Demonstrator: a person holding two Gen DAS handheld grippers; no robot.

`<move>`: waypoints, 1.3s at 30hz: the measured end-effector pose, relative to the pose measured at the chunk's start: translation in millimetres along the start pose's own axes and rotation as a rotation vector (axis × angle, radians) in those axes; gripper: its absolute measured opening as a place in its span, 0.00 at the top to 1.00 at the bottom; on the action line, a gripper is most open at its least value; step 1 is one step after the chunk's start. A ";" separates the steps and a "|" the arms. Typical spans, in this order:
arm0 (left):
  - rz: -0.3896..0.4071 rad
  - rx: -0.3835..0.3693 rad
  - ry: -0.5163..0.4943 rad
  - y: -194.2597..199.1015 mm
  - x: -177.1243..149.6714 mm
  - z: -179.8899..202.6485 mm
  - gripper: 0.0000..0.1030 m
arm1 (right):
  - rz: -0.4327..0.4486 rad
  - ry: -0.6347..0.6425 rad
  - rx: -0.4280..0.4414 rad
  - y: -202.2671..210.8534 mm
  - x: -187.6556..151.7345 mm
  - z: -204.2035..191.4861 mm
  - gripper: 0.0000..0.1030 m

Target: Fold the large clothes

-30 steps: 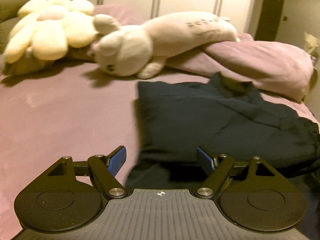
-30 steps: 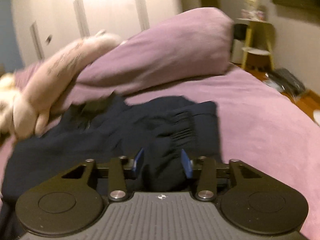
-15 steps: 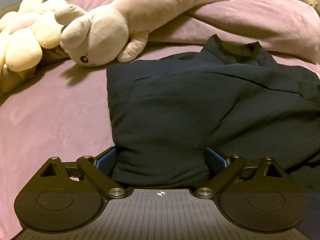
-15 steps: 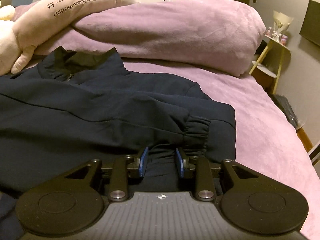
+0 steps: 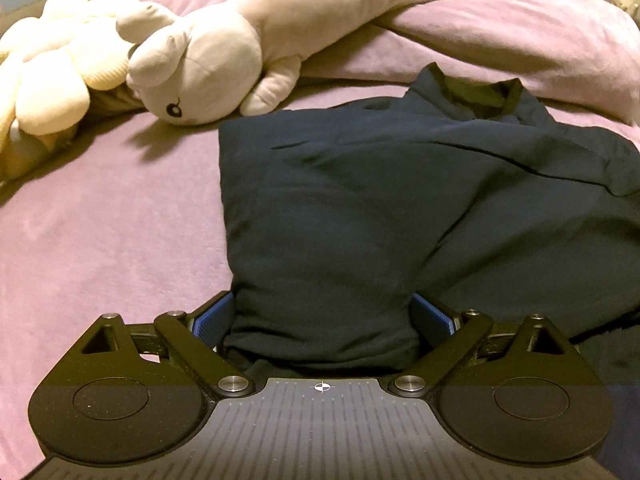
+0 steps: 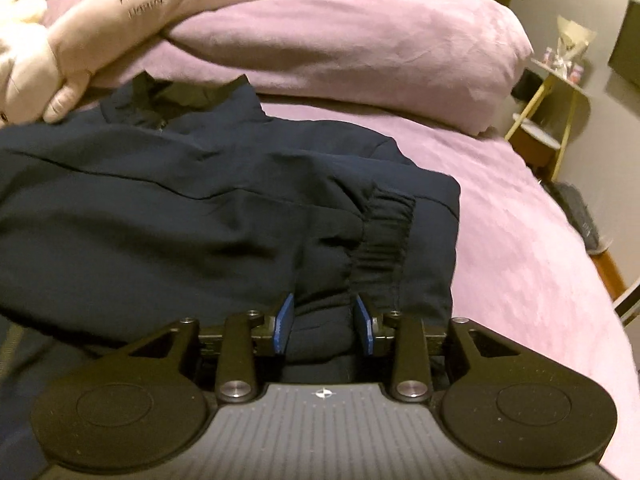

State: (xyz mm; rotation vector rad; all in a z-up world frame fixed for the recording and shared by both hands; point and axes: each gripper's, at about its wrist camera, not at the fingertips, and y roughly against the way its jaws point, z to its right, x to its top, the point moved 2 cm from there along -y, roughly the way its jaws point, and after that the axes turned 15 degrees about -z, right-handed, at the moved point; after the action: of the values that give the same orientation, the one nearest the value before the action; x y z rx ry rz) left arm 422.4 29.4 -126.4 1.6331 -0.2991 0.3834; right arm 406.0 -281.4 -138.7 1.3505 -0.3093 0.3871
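A navy jacket point(image 5: 360, 200) lies folded on the purple bed, its collar point(image 5: 476, 92) toward the pillows. My left gripper point(image 5: 322, 312) stands wide open astride the jacket's near left corner, and the thick fold fills the gap between its blue pads. In the right wrist view the same jacket point(image 6: 200, 220) shows an elastic cuff point(image 6: 384, 236) near its right edge. My right gripper point(image 6: 324, 320) holds a bunch of fabric just left of that cuff. Its jaws are opening a little, and the pads still touch the cloth.
A long pale plush rabbit point(image 5: 224, 60) and a cream flower plush point(image 5: 52, 80) lie at the head of the bed. A purple pillow point(image 6: 360, 48) sits behind the collar. Bare bedsheet point(image 5: 100, 240) spreads to the left. A yellow side table point(image 6: 556, 80) stands past the bed's right edge.
My left gripper came down and forward over the jacket's corner while its jaws widened. The right gripper rolled and dropped slightly, keeping the fabric near the cuff between its pads.
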 end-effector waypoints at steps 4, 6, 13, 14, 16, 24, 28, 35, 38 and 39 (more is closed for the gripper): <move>-0.005 -0.009 -0.006 -1.1 -1.1 -2.4 0.04 | -0.008 0.076 -0.089 -4.2 4.4 -16.0 0.65; -0.016 -0.002 -0.011 0.4 -1.3 -2.8 0.04 | -0.027 0.098 -0.110 0.1 6.6 -18.6 0.64; -0.061 -0.035 0.030 37.3 -32.3 -30.2 0.13 | -0.017 -0.076 0.109 78.1 -50.5 32.3 0.51; -0.059 -0.055 0.032 46.3 -45.9 -38.7 0.13 | -0.010 -0.091 0.141 91.5 -69.7 41.3 0.48; -0.051 -0.099 0.029 65.3 -75.7 -54.8 0.13 | -0.003 -0.128 0.207 117.0 -113.9 61.5 0.42; -0.114 -0.248 0.129 135.5 -216.4 -128.5 0.11 | -0.051 -0.221 0.243 174.0 -271.4 117.0 0.17; -0.142 -0.322 0.172 152.2 -265.1 -147.8 0.11 | -0.093 -0.261 0.271 175.6 -309.3 129.7 0.15; -0.207 -0.345 0.158 146.7 -291.7 -145.3 0.11 | -0.180 -0.289 0.379 163.4 -324.2 133.9 0.17; -0.226 -0.364 0.164 141.8 -291.8 -144.7 0.11 | -0.228 -0.319 0.458 158.3 -329.6 134.6 0.33; -0.237 -0.381 0.171 140.4 -294.2 -145.8 0.12 | -0.241 -0.336 0.484 156.5 -332.0 135.5 0.39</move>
State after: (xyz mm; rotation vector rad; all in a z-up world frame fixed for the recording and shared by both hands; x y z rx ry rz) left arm 87.0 151.1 -111.4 1.2354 -0.0427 0.2639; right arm 39.9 -417.8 -118.1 1.9109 -0.3366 0.0255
